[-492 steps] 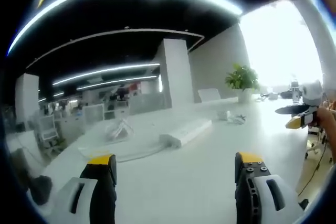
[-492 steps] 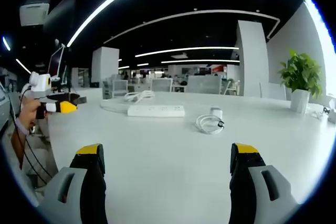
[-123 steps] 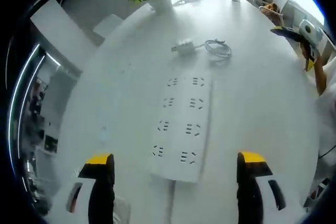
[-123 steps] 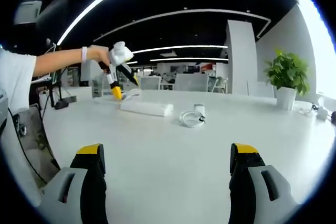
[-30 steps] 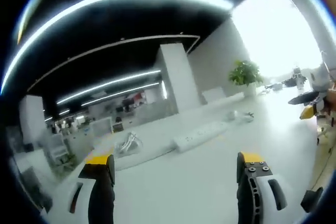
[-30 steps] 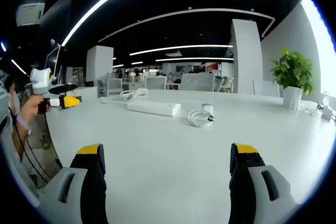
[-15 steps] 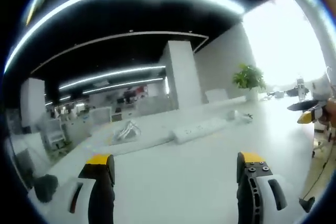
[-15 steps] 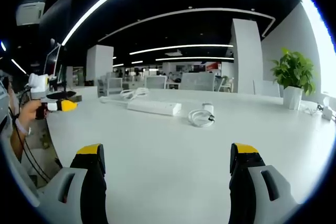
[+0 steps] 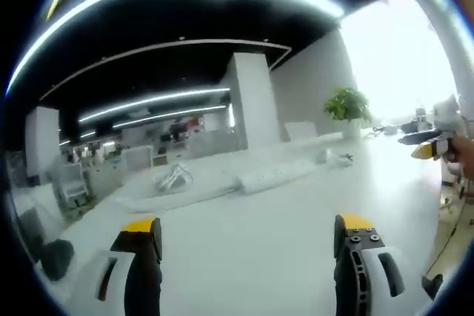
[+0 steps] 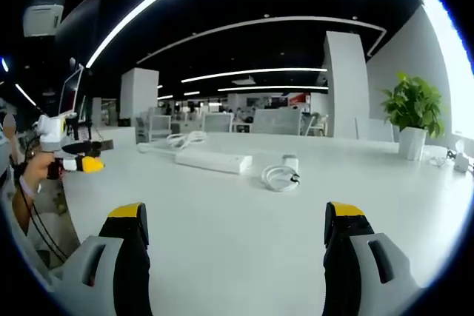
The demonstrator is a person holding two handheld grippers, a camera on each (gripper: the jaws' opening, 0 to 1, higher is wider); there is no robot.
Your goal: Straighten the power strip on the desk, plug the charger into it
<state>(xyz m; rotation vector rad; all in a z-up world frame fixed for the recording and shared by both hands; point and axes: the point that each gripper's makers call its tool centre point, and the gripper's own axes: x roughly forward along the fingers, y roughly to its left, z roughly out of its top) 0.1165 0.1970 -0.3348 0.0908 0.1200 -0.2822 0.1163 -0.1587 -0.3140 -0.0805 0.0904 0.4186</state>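
Blurring softens the power strip [image 9: 275, 176]; both tools [image 9: 248, 246] [image 10: 235, 238] spread, charger [image 10: 290, 160] unplugged.

Left tool [image 9: 248, 246] is hovering wide open over the white table [image 9: 281, 220]; long white power strip [image 9: 275, 176] is lying further back.

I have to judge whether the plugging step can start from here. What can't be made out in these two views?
- Power strip sockets: right gripper view, seen edge-on and too small; left gripper view, blurred.
- Charger prongs: right gripper view, too small; they cannot be made out.
- Power strip's cord: right gripper view, its far end is lost among distant furniture.
- Potted plant base: right gripper view, washed out by window glare.
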